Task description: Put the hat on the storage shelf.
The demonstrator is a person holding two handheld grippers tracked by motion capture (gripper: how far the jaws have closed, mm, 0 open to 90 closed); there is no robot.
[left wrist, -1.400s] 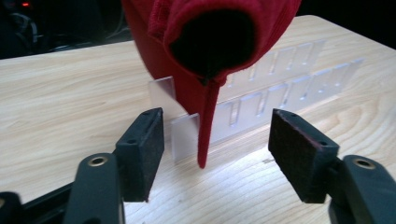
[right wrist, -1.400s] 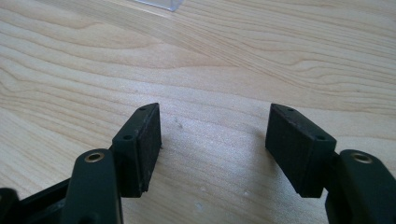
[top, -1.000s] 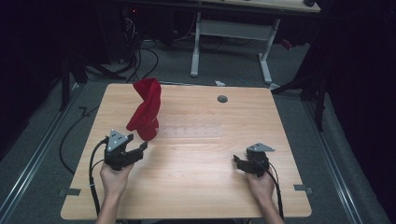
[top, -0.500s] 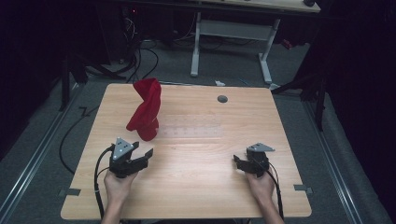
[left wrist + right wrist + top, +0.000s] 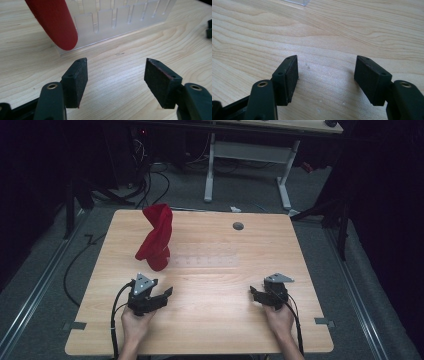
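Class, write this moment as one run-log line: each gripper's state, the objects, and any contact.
left gripper: open, empty | right gripper: open, empty | red cloth: draped on clear slotted rack | contact: none | table: wooden

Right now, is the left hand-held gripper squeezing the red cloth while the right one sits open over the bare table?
Not quite. The left hand-held gripper is open and holds nothing; the red cloth hangs apart, ahead of its jaws, as the left gripper view shows. The right hand-held gripper is indeed open.

Wooden table (image 5: pixel 210 320), red cloth (image 5: pixel 155 240) (upright), clear rack (image 5: pixel 120 20)
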